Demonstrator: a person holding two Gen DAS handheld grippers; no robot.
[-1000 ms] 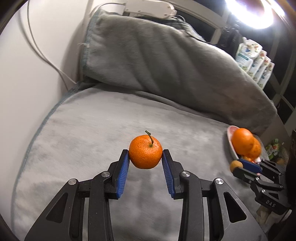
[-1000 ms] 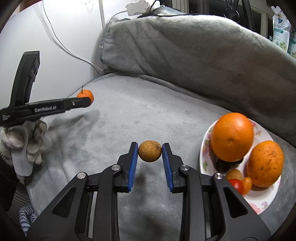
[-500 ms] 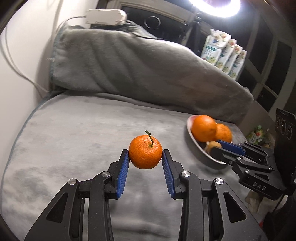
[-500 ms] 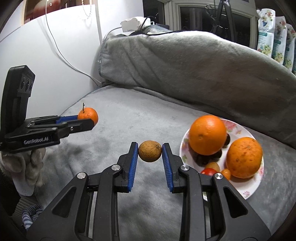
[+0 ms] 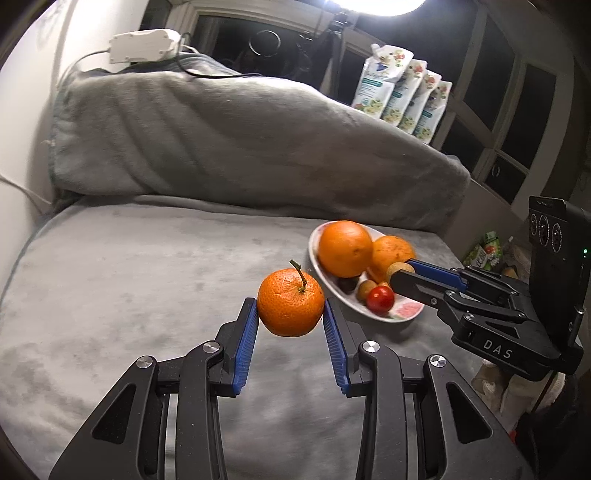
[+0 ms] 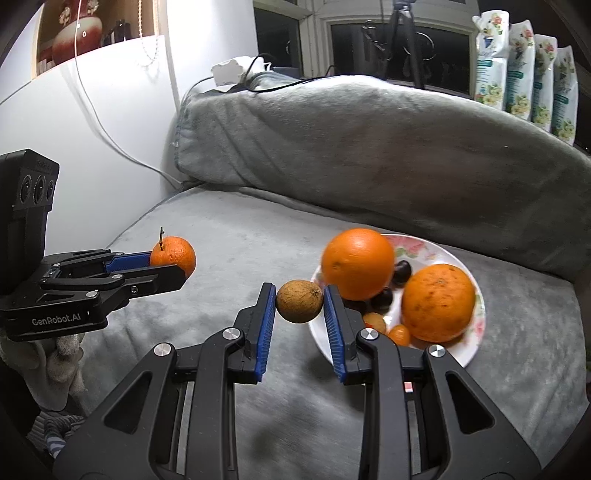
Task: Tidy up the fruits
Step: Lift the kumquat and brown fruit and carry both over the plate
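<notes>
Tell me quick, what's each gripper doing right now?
Left gripper: shut on the mandarin.
Right gripper: shut on the small brown fruit.

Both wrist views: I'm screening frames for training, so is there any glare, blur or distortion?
Left wrist view: lamp blown out at top, plate slightly smeared, tangerine sharp. Right wrist view: no glare, two oranges soft-edged, small brown fruit crisp. Both bend toward dark fisheye corners.

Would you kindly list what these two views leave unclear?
- Dark fruit on the plate, right wrist view: mostly behind the big orange; kind unclear.
- Pouch labels, both views: too small to read.
- Hand under the left gripper, right wrist view: cut off by the edge.
</notes>
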